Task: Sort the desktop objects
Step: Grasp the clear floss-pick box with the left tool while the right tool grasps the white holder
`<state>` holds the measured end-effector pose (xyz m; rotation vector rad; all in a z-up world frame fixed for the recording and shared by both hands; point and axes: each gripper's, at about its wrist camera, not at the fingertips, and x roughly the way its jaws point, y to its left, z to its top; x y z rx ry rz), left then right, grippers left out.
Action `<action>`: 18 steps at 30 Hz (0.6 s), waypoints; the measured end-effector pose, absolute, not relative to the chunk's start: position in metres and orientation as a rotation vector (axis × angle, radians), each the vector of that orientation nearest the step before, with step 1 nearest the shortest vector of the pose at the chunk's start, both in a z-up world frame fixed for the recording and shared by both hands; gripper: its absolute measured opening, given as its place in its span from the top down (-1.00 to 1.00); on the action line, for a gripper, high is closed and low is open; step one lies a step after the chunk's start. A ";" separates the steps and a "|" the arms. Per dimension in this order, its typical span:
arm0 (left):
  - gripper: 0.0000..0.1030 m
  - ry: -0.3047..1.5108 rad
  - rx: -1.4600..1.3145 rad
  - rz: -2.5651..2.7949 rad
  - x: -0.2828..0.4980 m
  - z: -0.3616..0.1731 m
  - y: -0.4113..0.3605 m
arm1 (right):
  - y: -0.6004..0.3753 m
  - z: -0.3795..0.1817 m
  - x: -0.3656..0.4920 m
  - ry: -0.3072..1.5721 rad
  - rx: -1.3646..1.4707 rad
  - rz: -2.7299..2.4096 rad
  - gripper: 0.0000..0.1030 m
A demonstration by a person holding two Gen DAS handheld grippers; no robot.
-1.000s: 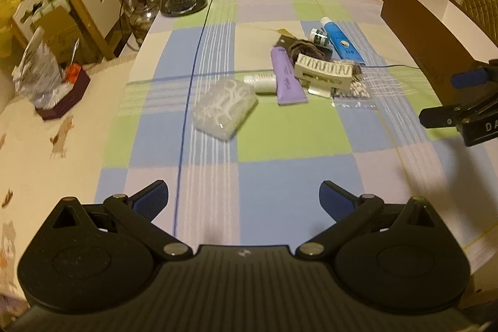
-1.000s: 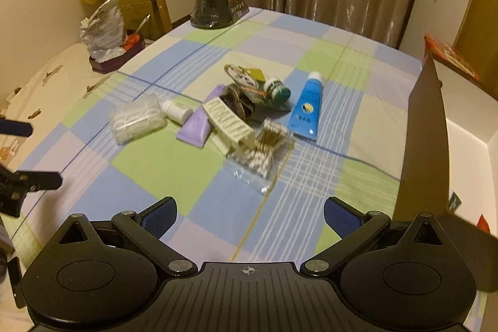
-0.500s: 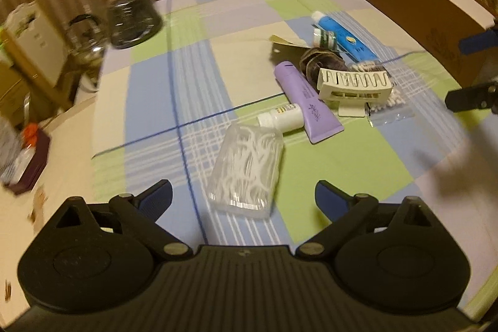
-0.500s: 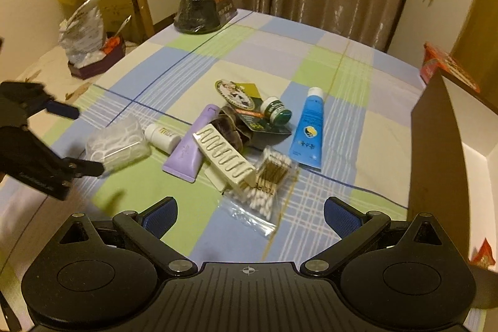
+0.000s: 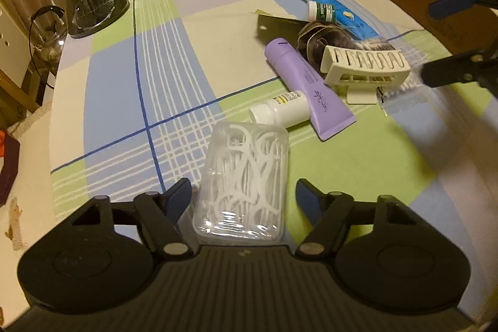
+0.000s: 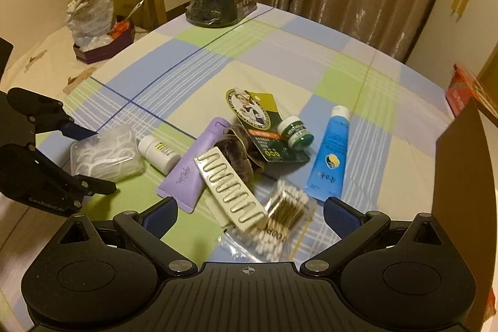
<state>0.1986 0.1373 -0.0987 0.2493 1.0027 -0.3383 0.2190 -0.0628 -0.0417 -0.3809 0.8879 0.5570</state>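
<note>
Clear floss-pick box (image 5: 242, 176) between closing left gripper (image 5: 242, 198) fingers, right gripper (image 6: 249, 213) wide, empty.

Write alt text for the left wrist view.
The left gripper is closing around a clear box of floss picks on a checked tablecloth, its pads not yet pressing on the box. Beyond lie a white bottle, a purple tube, a cream hair clip and a blue tube.
</note>
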 end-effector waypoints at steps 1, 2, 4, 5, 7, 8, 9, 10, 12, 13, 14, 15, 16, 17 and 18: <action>-0.20 1.005 0.244 -0.338 0.198 -0.100 0.138 | -0.061 -0.044 0.220 0.889 -0.392 0.561 -0.99; -0.08 1.003 0.243 -0.334 0.198 -0.100 0.138 | -0.059 -0.046 0.221 0.891 -0.401 0.565 -0.99; -0.05 0.997 0.231 -0.336 0.196 -0.100 0.140 | -0.057 -0.049 0.222 0.893 -0.415 0.576 -0.99; -0.04 0.995 0.226 -0.339 0.195 -0.099 0.141 | -0.057 -0.051 0.223 0.895 -0.420 0.581 -0.99; -0.03 0.995 0.205 -0.345 0.190 -0.096 0.145 | -0.055 -0.053 0.224 0.897 -0.430 0.593 -0.99; -0.03 0.995 0.195 -0.348 0.187 -0.095 0.147 | -0.054 -0.054 0.224 0.896 -0.437 0.598 -0.99; -0.03 0.999 0.185 -0.346 0.184 -0.094 0.149 | -0.052 -0.056 0.225 0.894 -0.447 0.603 -0.99; -0.03 1.004 0.175 -0.344 0.181 -0.093 0.152 | -0.051 -0.057 0.226 0.891 -0.457 0.609 -0.99; -0.03 1.012 0.163 -0.338 0.175 -0.092 0.156 | -0.046 -0.061 0.228 0.886 -0.481 0.620 -0.96; -0.03 1.014 0.164 -0.333 0.173 -0.093 0.157 | -0.044 -0.063 0.230 0.885 -0.495 0.627 -0.84; -0.03 1.016 0.164 -0.327 0.171 -0.094 0.157 | -0.041 -0.065 0.232 0.889 -0.511 0.636 -0.55; -0.03 1.017 0.164 -0.322 0.169 -0.094 0.158 | -0.038 -0.069 0.234 0.898 -0.530 0.641 -0.48; -0.03 1.019 0.163 -0.316 0.167 -0.095 0.158 | -0.035 -0.072 0.236 0.903 -0.547 0.644 -0.48; -0.03 1.019 0.163 -0.314 0.165 -0.095 0.158 | -0.033 -0.074 0.236 0.901 -0.563 0.644 -0.48; -0.03 1.019 0.162 -0.312 0.164 -0.095 0.158 | -0.031 -0.077 0.237 0.899 -0.578 0.644 -0.48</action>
